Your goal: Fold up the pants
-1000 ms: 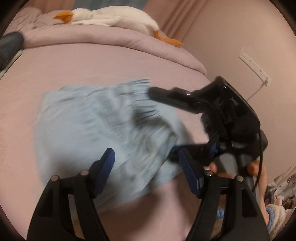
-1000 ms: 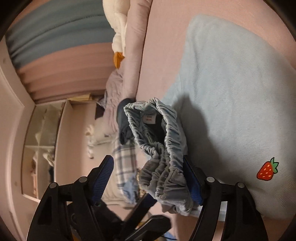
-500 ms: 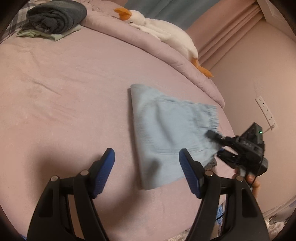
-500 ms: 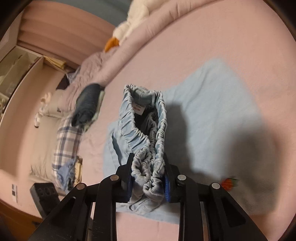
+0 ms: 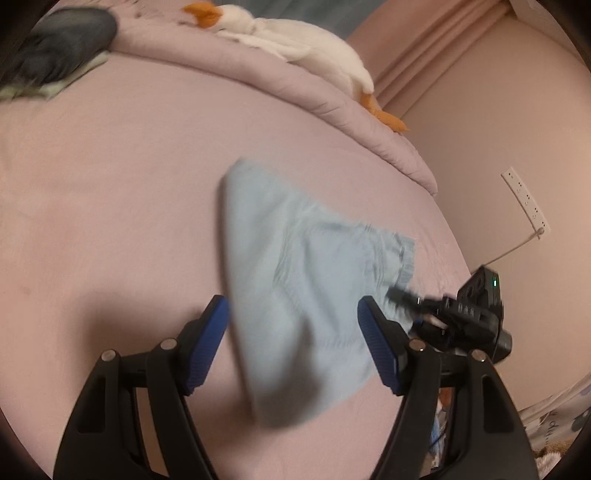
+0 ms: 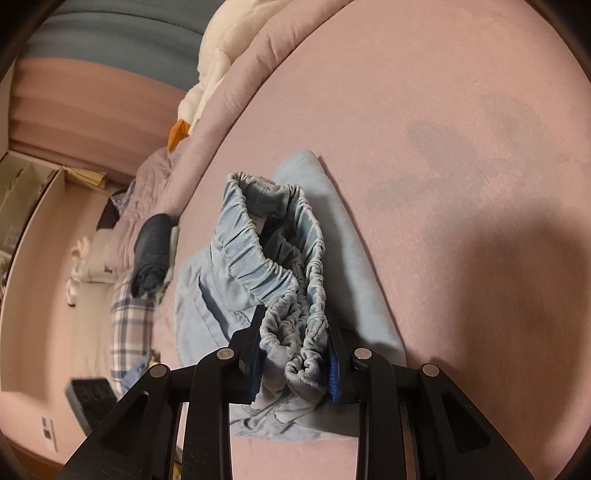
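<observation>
Light blue pants lie folded on the pink bed, blurred in the left wrist view. My left gripper hovers open above their near part, nothing pressed between its blue pads. My right gripper is shut on the bunched elastic waistband, lifting it so the waist opening stands up over the rest of the pants. From the left wrist view the right gripper holds the waistband end at the right edge of the bed.
A white goose plush lies on the rolled pink duvet at the back. A dark folded garment sits at the far left. A wall with a socket strip stands to the right. A plaid pillow lies beyond.
My right gripper closed on the waistband, which was loose between open fingers a second ago. Both hands swung sideways; the pants now look narrower and further from the left gripper.
</observation>
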